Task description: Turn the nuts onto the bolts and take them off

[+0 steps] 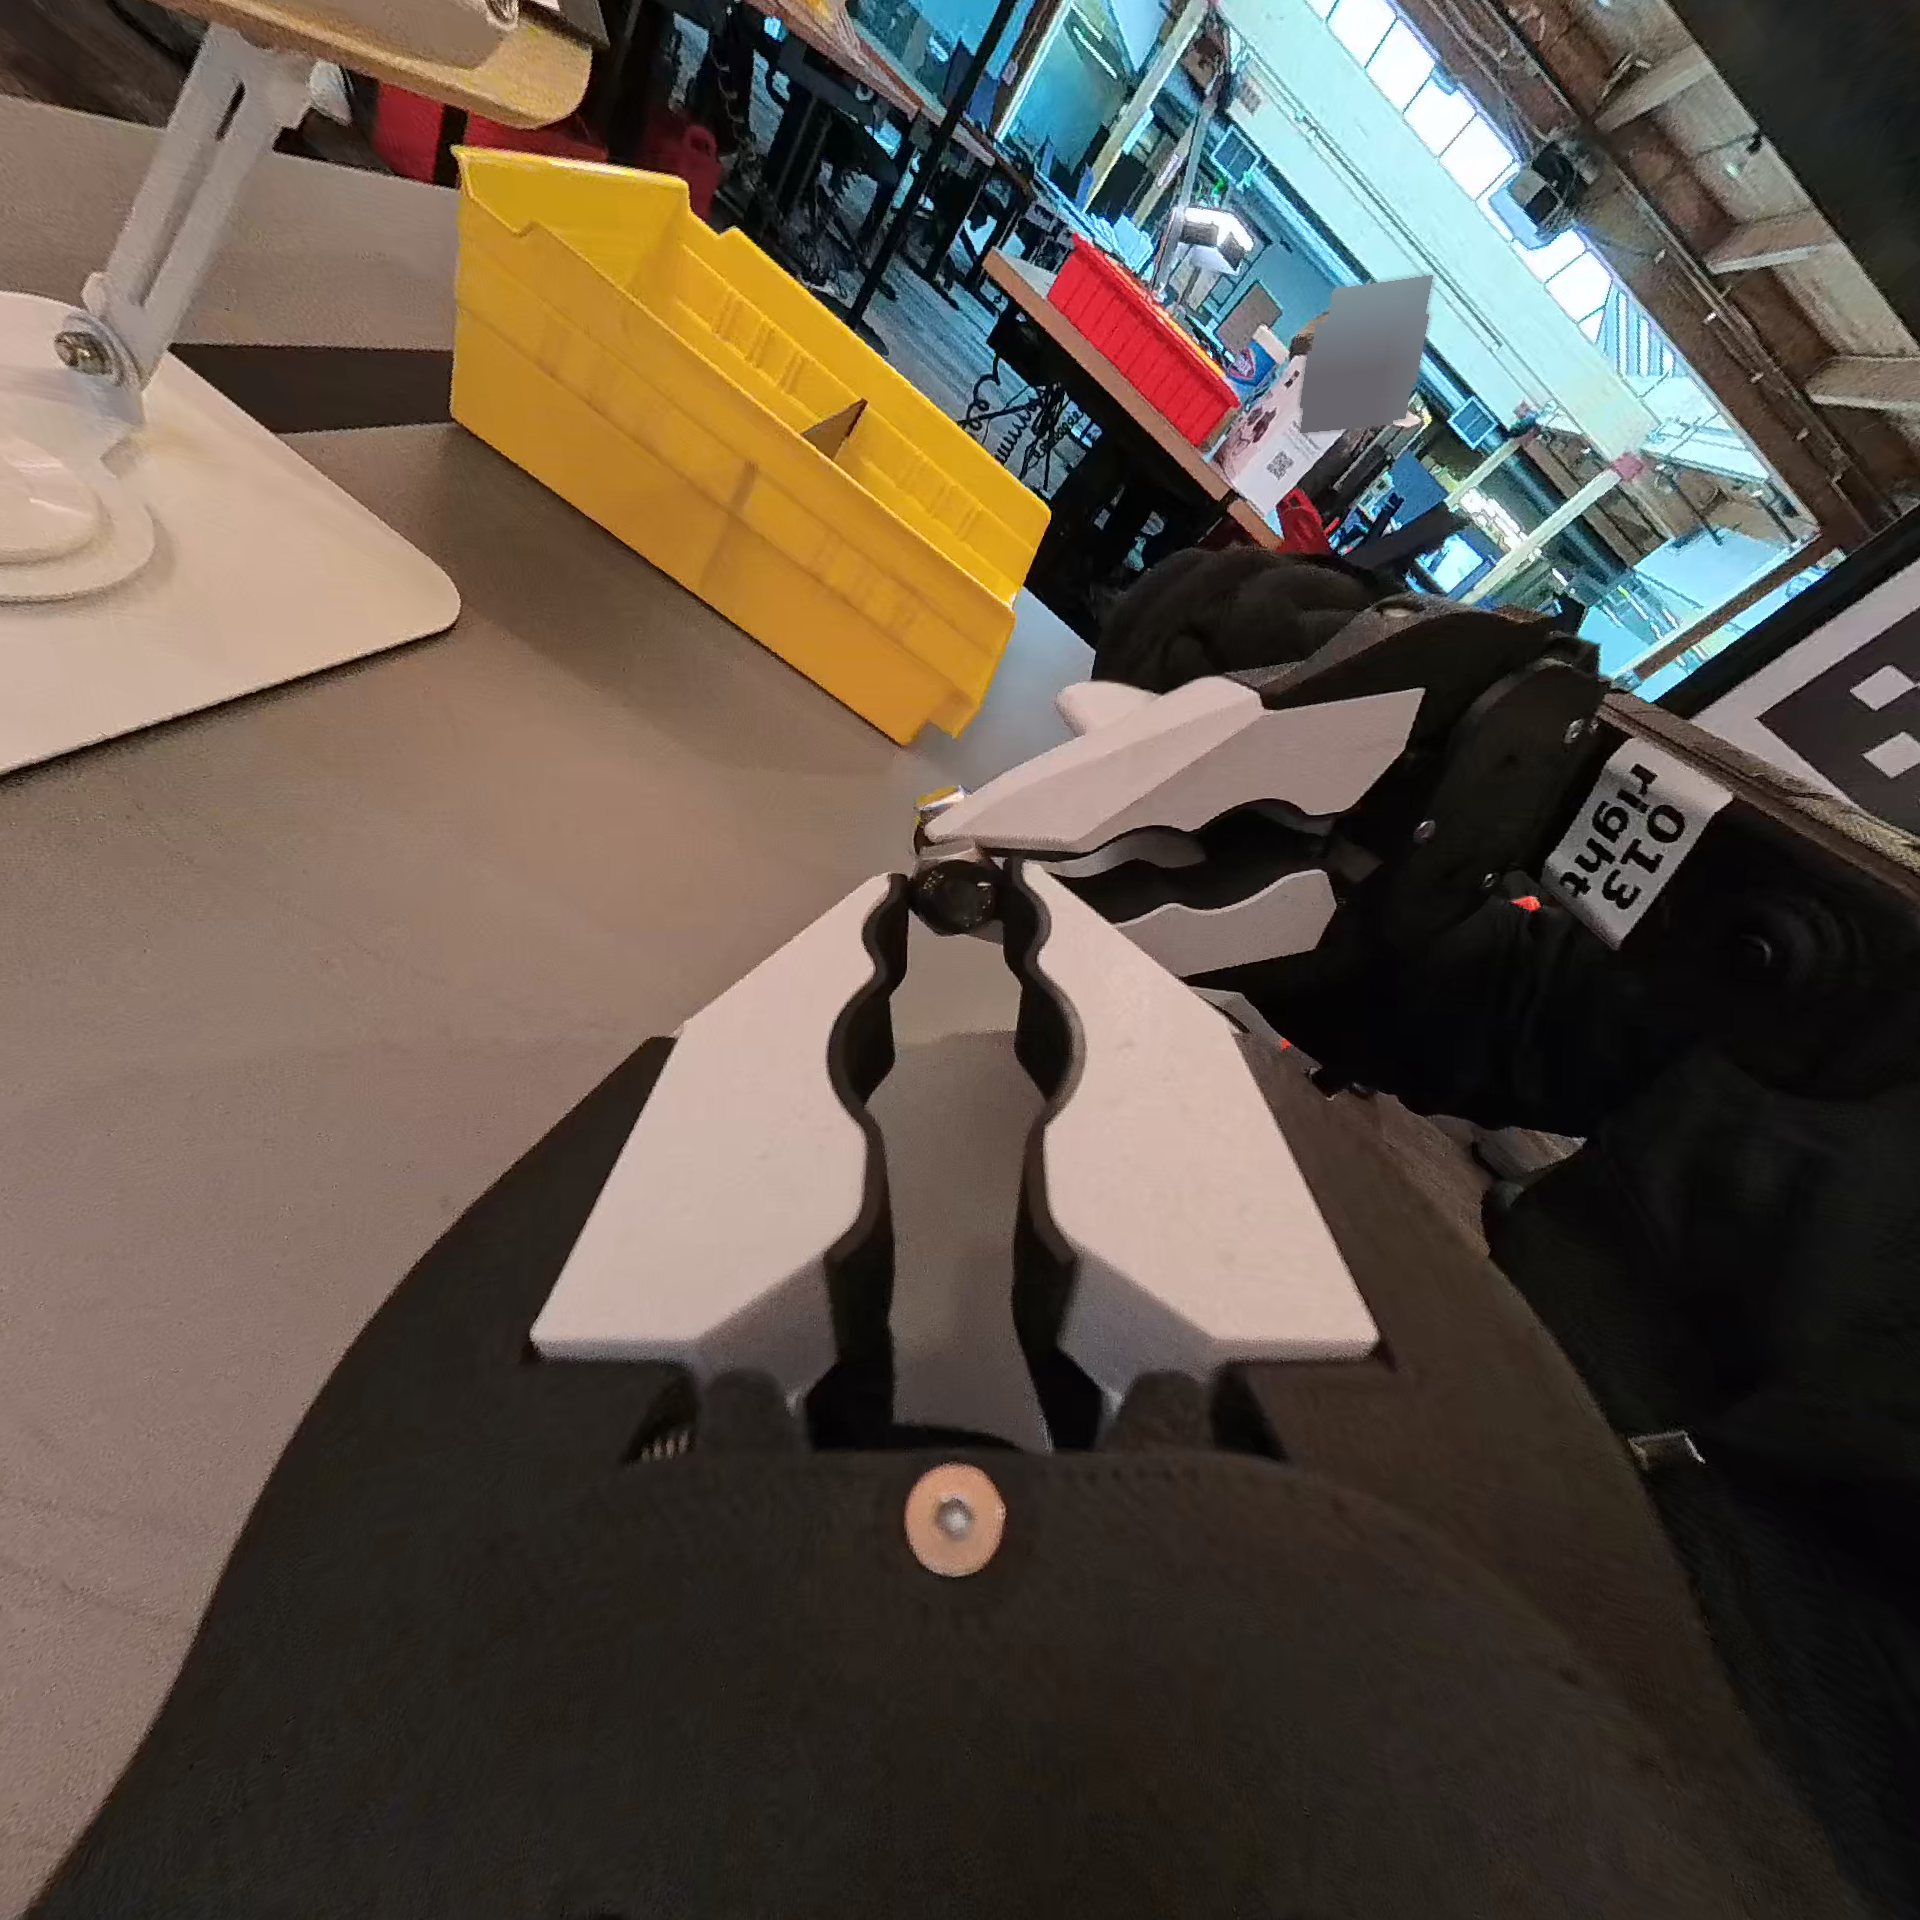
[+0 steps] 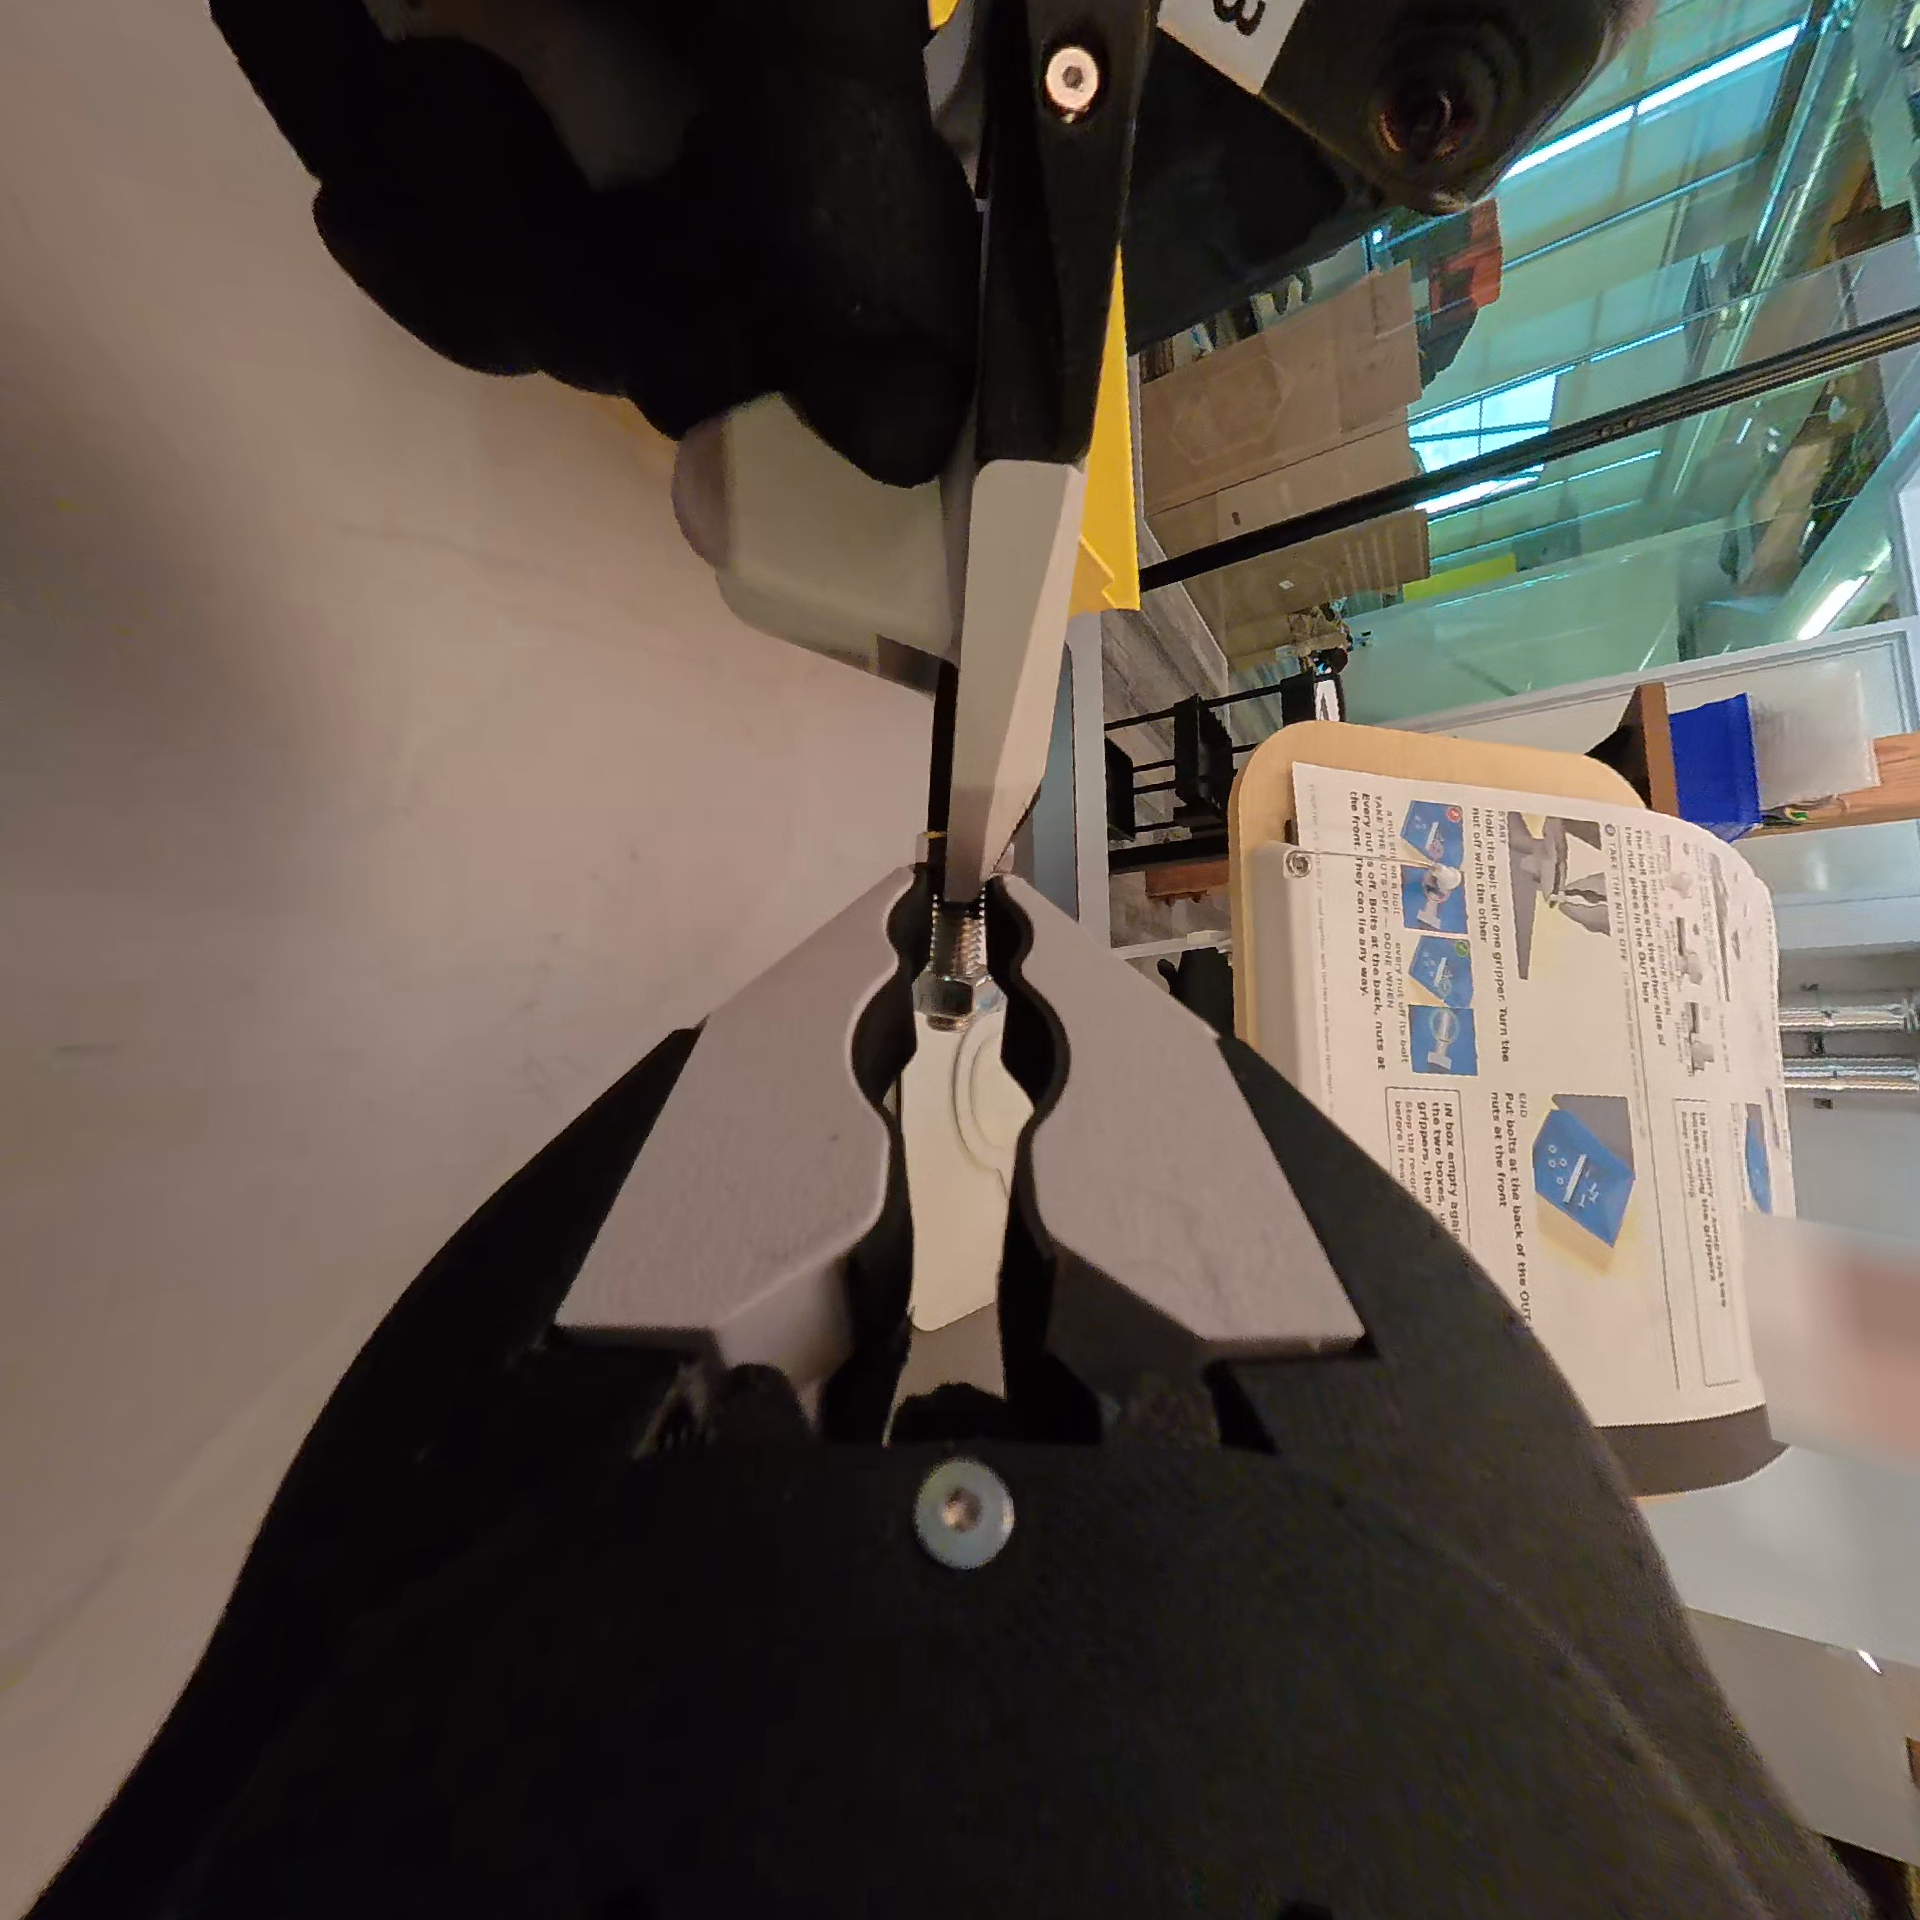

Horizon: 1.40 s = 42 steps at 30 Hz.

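Steel bolt being pinched at threads by right gripper, nut hanging free below; left gripper clamping dark bolt head, likely bracing against turning. Bin waiting nearby.

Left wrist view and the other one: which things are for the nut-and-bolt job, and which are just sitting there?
For the job: bolt, nut, left gripper with jaws shut on the bolt, right gripper with jaws shut on the nut.

Just sitting there right now: yellow bin, white stand, paper sheet.
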### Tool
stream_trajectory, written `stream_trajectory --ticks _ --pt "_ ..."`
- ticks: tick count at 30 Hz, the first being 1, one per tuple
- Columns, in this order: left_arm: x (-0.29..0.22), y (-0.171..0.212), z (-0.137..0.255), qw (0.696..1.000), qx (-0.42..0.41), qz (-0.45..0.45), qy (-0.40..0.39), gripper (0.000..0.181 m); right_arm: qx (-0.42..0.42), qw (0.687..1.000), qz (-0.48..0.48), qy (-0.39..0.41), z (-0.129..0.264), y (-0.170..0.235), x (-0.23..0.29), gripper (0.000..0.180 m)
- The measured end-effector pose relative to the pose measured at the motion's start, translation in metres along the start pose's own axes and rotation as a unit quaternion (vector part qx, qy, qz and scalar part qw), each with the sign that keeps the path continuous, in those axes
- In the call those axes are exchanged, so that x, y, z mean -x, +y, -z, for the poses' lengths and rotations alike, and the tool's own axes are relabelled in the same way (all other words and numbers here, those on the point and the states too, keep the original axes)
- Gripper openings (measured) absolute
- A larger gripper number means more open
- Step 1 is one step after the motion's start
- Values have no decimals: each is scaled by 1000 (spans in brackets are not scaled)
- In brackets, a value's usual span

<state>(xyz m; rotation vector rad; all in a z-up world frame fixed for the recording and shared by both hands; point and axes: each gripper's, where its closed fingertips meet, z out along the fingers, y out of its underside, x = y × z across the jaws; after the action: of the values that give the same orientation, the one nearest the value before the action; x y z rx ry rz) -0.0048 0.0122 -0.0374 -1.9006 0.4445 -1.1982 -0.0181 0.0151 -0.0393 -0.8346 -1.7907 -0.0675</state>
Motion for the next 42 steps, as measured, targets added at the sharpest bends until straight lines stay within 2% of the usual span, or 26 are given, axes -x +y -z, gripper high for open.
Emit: stream_trajectory --ticks 2,8,12,15,18,20,23,26,37,42 --pt "0 -2 1 1000 -12 2 5 16 -2 1000 0 5 0 -1 -2 7" --pt "0 -7 4 999 -46 15 26 16 -15 999 -39 12 7 2 -13 26" --pt "-4 -17 11 994 -89 21 58 16 -83 977 -195 -23 21 7 -22 29" --pt "-13 -24 15 989 -119 16 87 16 -158 920 -354 -64 30 12 -30 31" --pt "-21 -26 15 986 -128 2 105 16 -247 827 -483 -147 34 0 -28 34" --pt "-26 -27 15 985 -134 -10 110 16 -290 771 -535 -189 35 -6 -28 33" --pt "-31 -26 13 984 -130 -17 119 16 -318 735 -558 -215 35 -10 -28 25" --pt "-34 -25 11 983 -131 -20 125 16 -326 721 -563 -237 34 -15 -24 16" --pt "-36 -25 11 982 -132 -28 130 16 -350 687 -586 -250 37 -17 -30 17" --pt "-36 -23 10 982 -130 -24 132 16 -345 698 -576 -249 38 -17 -26 15"
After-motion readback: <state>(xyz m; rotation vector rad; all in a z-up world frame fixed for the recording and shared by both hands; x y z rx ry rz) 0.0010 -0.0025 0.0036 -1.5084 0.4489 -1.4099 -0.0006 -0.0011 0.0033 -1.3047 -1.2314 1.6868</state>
